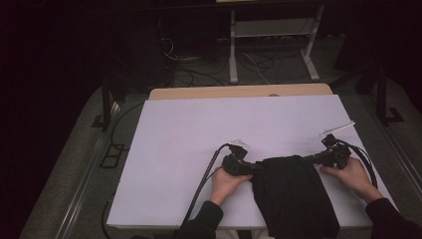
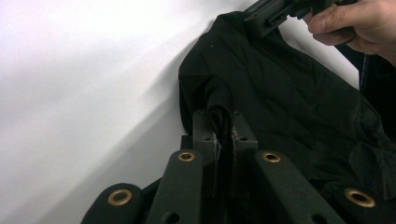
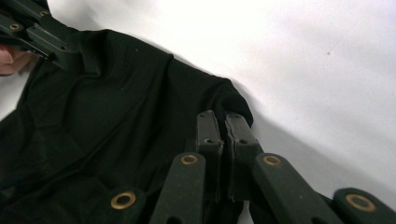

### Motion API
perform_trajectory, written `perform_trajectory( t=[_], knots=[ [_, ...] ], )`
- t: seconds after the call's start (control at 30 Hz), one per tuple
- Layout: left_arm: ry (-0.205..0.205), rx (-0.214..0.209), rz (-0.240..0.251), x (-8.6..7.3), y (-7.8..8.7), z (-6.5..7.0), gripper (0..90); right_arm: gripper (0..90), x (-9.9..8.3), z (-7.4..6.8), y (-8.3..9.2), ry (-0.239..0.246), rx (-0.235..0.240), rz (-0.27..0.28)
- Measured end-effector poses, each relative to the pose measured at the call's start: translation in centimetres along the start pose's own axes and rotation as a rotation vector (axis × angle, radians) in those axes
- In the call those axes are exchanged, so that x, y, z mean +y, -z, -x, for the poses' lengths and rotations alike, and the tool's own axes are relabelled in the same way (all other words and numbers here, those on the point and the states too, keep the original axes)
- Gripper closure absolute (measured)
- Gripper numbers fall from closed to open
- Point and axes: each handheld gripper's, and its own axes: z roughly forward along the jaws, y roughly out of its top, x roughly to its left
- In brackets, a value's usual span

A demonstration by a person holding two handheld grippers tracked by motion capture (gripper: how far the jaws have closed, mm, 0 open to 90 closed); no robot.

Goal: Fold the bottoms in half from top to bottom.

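Observation:
A black cloth (image 1: 293, 194) lies on the white table (image 1: 199, 134), hanging over its near edge. My left gripper (image 1: 255, 168) is shut on the cloth's upper left corner, and in the left gripper view a fold of cloth (image 2: 280, 93) sits pinched between my left gripper's (image 2: 223, 119) jaws. My right gripper (image 1: 312, 159) is shut on the upper right corner. The right gripper view shows the cloth (image 3: 107, 121) bunched at my right gripper (image 3: 223, 116). The other gripper (image 3: 37, 32) holds the far corner there.
A wooden strip (image 1: 239, 91) edges the table's far side. Beyond it stand a white metal frame (image 1: 271, 45) and tangled floor cables (image 1: 199, 64). A small white tag (image 1: 338, 127) lies near the right gripper. Bare table surface spreads to the left and back.

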Motion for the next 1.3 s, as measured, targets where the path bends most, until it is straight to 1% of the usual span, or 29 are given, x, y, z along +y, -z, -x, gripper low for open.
perform_trajectory(
  t=[0.1, 0.13, 0.23, 0.3, 0.4, 0.5, 0.63, 0.73, 0.83, 0.9, 0.97, 1.07, 1.17, 1.3],
  knots=[
    [-0.02, 0.019, 0.016, 0.2, 0.7, 0.0, 83.9, 84.7, 0.1, 0.0, 0.3, -0.033, 0.017, 0.02],
    [-0.02, 0.022, 0.019, 0.3, 0.9, 0.0, 83.9, 84.8, 0.2, -0.1, 0.4, -0.044, 0.028, 0.03],
    [-0.024, 0.031, 0.027, 0.5, 1.8, 0.0, 84.0, 84.8, 0.7, -0.3, 0.5, -0.053, 0.052, 0.059],
    [-0.028, 0.035, 0.029, 0.6, 2.3, -0.1, 84.0, 84.8, 1.0, -0.5, 0.5, -0.05, 0.052, 0.061],
    [-0.041, 0.056, 0.029, 0.9, 3.2, 0.0, 84.0, 84.8, 1.6, -0.9, 0.1, -0.043, 0.049, 0.063],
    [-0.051, 0.072, 0.036, 1.1, 4.0, 0.0, 84.0, 84.8, 2.3, -1.3, -0.2, -0.038, 0.058, 0.076],
    [-0.055, 0.093, 0.035, 1.2, 5.3, -0.3, 84.0, 84.8, 3.2, -1.8, -0.7, -0.037, 0.07, 0.086],
    [-0.057, 0.109, 0.036, 1.2, 6.3, -0.6, 83.9, 84.8, 4.0, -2.3, -1.2, -0.025, 0.079, 0.098],
    [-0.056, 0.119, 0.035, 1.3, 7.1, -0.9, 83.9, 84.8, 4.7, -2.8, -1.9, -0.016, 0.084, 0.097],
    [-0.056, 0.121, 0.03, 1.4, 7.7, -1.2, 83.9, 84.8, 5.2, -3.2, -2.3, -0.013, 0.078, 0.102],
    [-0.06, 0.131, 0.019, 1.5, 8.3, -1.5, 83.9, 84.8, 5.6, -3.5, -2.7, -0.013, 0.074, 0.106],
    [-0.054, 0.14, 0.022, 1.6, 9.1, -2.0, 83.9, 84.7, 6.3, -4.0, -3.3, -0.01, 0.077, 0.107],
    [-0.062, 0.154, 0.015, 1.8, 9.8, -2.3, 83.9, 84.8, 6.9, -4.4, -3.8, -0.008, 0.081, 0.113],
    [-0.07, 0.151, 0.024, 2.0, 10.9, -2.9, 83.8, 84.7, 7.8, -5.0, -4.5, -0.01, 0.085, 0.124]
  ],
)
